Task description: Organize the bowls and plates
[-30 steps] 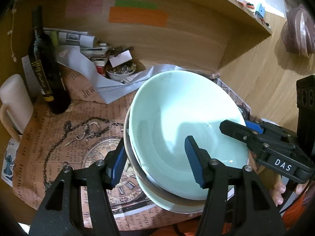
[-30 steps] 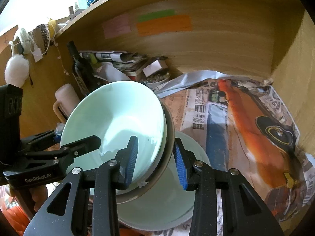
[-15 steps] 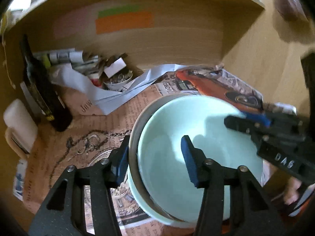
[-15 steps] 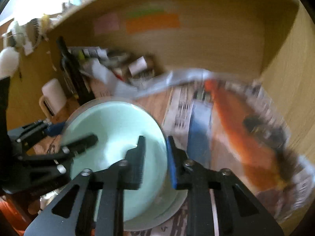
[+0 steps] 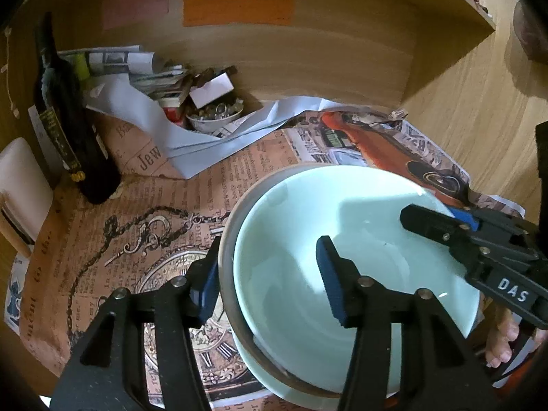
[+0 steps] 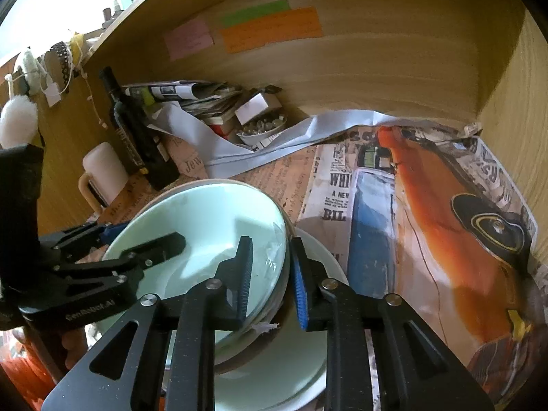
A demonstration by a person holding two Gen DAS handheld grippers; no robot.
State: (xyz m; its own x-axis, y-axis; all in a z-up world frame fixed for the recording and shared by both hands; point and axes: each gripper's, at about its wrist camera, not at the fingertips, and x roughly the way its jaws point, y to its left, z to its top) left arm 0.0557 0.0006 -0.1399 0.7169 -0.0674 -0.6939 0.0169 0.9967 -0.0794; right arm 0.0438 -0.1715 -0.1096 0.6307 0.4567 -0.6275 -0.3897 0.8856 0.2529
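While both grippers straddle its rim, bowl stack [image 5: 342, 274] sits between

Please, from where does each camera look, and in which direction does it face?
Left wrist: sits on the left tongs, looking down at the green bowl; shows the right tongs and fingers.
Right wrist: sits on the right tongs, which clamp the bowl's rim; looks down at the newspaper; shows the left tongs.
Shared: bowl, dark bottle, orange note.
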